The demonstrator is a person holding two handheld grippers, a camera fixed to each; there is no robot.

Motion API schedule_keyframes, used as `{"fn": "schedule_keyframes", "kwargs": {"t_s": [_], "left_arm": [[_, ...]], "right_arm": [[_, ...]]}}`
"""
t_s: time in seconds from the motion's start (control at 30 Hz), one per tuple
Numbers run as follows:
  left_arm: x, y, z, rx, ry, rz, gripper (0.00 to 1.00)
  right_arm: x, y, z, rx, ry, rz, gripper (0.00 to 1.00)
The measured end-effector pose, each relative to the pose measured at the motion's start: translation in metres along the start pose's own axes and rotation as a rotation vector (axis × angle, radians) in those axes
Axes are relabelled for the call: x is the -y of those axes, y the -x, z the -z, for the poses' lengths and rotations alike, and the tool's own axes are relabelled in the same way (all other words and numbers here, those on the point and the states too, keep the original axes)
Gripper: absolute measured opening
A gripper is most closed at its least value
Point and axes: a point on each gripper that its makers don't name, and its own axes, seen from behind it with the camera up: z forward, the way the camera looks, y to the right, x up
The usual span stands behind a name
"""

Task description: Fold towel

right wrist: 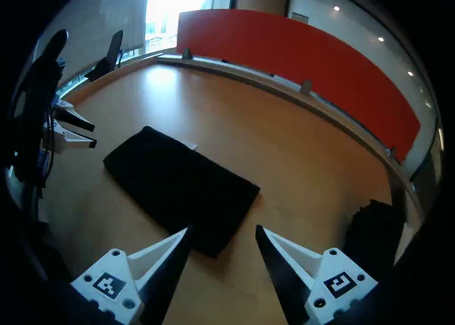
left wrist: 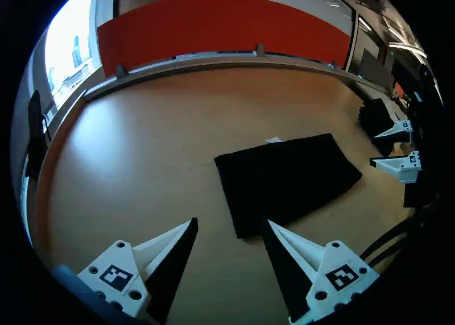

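Towel (left wrist: 284, 180) is seen lying flat and folded on the table (left wrist: 142, 154), just beyond both grippers. Left gripper (left wrist: 230, 221) is held over the near edge, jaws spread, nothing gripped. Right gripper (right wrist: 222, 228) is held likewise, jaws apart and empty.

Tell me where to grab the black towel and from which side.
I'd take the black towel by its near long edge, one corner per gripper: the left gripper and the right gripper each have a corner just ahead of open fingers. Come in low from the near side; it lies flat on the table, so only edges offer a pinch.
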Motion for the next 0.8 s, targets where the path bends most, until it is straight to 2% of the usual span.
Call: {"fn": "schedule_keyframes", "kwargs": {"t_s": [0.4, 0.8], "left_arm": [[0.016, 0.014, 0.016, -0.004, -0.050, 0.058, 0.80], [0.032, 0.025, 0.036, -0.010, -0.097, 0.106, 0.80]], "right_arm": [[0.001, 0.001, -0.002, -0.002, -0.017, 0.006, 0.83], [0.008, 0.005, -0.010, 0.016, -0.064, 0.048, 0.83]]}}
